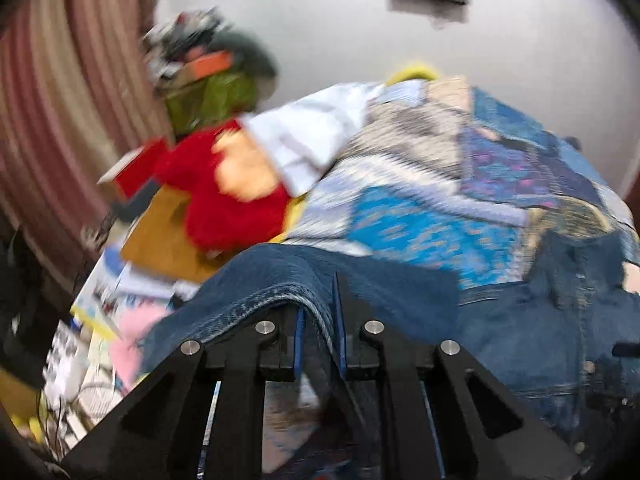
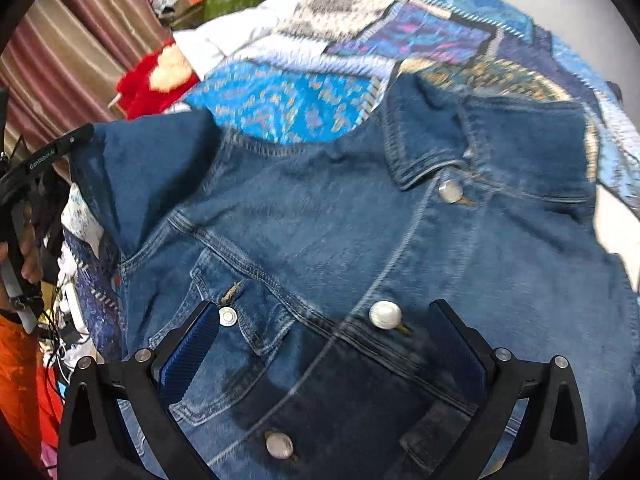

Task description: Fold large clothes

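Observation:
A blue denim jacket point(image 2: 320, 220) lies front up, buttoned, on a patchwork bedspread point(image 2: 280, 96). My right gripper point(image 2: 324, 340) is open just above the jacket's chest, its blue pads either side of a pearl button point(image 2: 385, 314). My left gripper point(image 1: 318, 332) is shut on a hemmed edge of the denim jacket point(image 1: 280, 292) and lifts it above the bed. The left gripper's body also shows in the right wrist view point(image 2: 44, 156), at the jacket's left side, where the sleeve point(image 2: 152, 152) is raised.
A red plush toy point(image 1: 224, 192) and a white cloth point(image 1: 304, 136) lie at the bed's far left. Boxes, papers and a green bag point(image 1: 212, 100) are piled beside a striped curtain point(image 1: 60, 92). A white wall point(image 1: 400, 40) stands behind the bed.

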{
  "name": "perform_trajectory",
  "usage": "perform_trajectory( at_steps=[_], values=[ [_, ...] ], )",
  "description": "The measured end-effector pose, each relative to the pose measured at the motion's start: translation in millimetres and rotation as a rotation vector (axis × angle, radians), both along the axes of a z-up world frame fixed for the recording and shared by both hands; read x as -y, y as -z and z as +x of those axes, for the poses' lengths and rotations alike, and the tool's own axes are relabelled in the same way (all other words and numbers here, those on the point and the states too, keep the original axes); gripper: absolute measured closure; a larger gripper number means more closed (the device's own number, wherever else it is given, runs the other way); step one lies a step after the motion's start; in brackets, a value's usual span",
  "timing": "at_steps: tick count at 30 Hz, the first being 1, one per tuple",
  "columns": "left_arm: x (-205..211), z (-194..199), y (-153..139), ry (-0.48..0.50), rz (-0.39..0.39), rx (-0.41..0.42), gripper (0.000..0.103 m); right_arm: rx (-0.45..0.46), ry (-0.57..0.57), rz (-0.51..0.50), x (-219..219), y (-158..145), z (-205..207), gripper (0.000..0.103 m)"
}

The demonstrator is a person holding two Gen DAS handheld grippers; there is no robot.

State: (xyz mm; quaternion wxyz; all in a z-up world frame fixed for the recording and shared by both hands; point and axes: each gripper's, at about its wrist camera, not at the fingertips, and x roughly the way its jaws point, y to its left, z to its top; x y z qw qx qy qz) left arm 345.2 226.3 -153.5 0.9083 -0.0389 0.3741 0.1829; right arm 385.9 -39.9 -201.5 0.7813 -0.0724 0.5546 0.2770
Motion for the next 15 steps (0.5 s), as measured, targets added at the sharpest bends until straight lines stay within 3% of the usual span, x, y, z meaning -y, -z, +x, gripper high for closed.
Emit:
perform_trajectory(
  at_steps=[3, 5, 8, 12, 14, 15],
  values=[
    [34, 2, -4, 0.106, -0.005, 0.013, 0.092, 0.04, 0.03, 0.022, 20, -21, -5, 0.0],
    [60, 3, -2, 0.162, 0.038, 0.015, 0.093, 0.08, 0.051, 0.023, 36, -36, -12, 0.0],
    [100, 1, 12, 0.257, 0.061, -0.027, 0.093, 0.131, 0.077, 0.012, 59, -53, -23, 0.0],
    [121, 3, 52, 0.332, -0.083, -0.149, 0.092, 0.178, 0.1, 0.001, 83, -67, -44, 0.0],
    [123, 3, 76, 0.338, -0.17, -0.232, 0.082, 0.193, 0.111, 0.003, 95, -71, -58, 0.0],
    [128, 2, 85, 0.338, -0.201, -0.261, 0.068, 0.193, 0.114, 0.004, 98, -70, -63, 0.0]
  ],
)
